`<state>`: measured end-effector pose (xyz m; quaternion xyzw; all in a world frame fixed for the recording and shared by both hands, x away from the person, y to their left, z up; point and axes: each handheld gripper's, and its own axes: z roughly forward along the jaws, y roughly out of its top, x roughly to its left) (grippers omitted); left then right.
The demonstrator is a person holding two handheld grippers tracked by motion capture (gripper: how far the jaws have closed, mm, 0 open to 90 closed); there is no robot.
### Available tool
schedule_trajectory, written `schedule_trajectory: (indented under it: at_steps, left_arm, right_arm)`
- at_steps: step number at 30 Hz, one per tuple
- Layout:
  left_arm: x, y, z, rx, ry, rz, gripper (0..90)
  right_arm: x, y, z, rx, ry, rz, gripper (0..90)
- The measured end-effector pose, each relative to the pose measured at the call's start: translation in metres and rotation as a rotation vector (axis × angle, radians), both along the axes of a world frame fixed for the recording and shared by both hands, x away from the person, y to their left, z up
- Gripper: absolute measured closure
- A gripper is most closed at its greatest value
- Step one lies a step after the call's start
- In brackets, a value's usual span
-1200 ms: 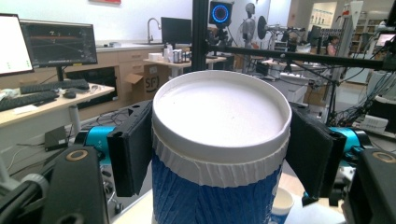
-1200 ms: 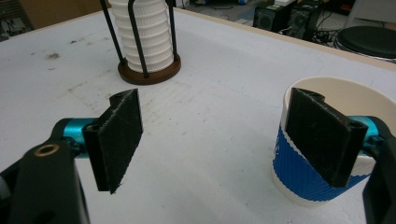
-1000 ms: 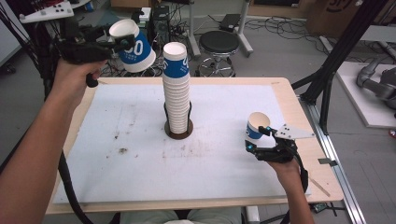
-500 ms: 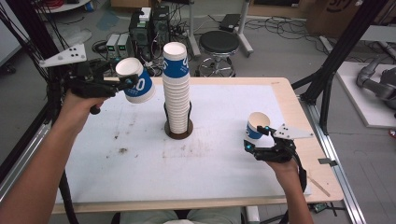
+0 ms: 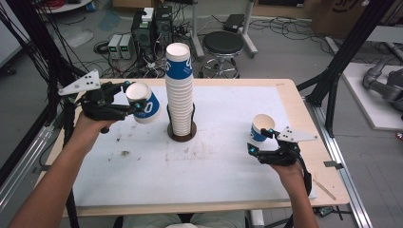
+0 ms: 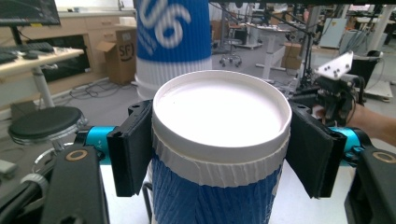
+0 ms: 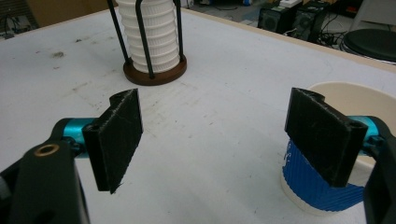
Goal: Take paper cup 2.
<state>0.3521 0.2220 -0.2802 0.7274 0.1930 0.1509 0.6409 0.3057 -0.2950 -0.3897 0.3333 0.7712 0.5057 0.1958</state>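
Observation:
My left gripper (image 5: 134, 99) is shut on a blue and white paper cup (image 5: 146, 107), held tilted above the table to the left of the stack. In the left gripper view both black pads (image 6: 132, 147) press on the cup (image 6: 219, 154) just under its rim. A tall stack of the same cups (image 5: 179, 88) stands in a wire holder on a brown base (image 5: 181, 136) at the table's middle. My right gripper (image 5: 260, 140) rests open near the right edge. A single cup (image 5: 261, 126) stands just beyond it, outside its right jaw (image 7: 322, 182), and nothing lies between the pads (image 7: 219, 135).
The white mat (image 5: 209, 166) covers most of the wooden table (image 5: 290, 92). A black stool (image 5: 223, 45) and electronics boxes (image 5: 152, 28) stand on the floor behind the table. Black frame posts (image 5: 342, 57) rise at the right.
My left gripper has come down with the cup from above the stack's height to beside the stack's middle. The right gripper and its nearby cup have stayed put.

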Motion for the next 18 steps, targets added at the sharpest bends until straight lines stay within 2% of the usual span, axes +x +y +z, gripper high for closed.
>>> schedule_trajectory:
  at_steps: [7,10,18]
  left_arm:
    - [0.001,-0.01,-0.024,0.025,0.027,-0.027,29.9]
    - [0.0,-0.013,-0.033,0.023,0.037,-0.037,29.9]
    - [-0.004,-0.018,-0.048,0.032,0.053,-0.045,29.8]
  right_arm:
    - [0.003,0.003,0.0,0.01,-0.001,0.004,19.6]
    - [0.006,0.005,0.0,0.01,0.002,0.009,19.6]
    - [0.008,0.011,-0.002,-0.001,0.007,0.028,19.6]
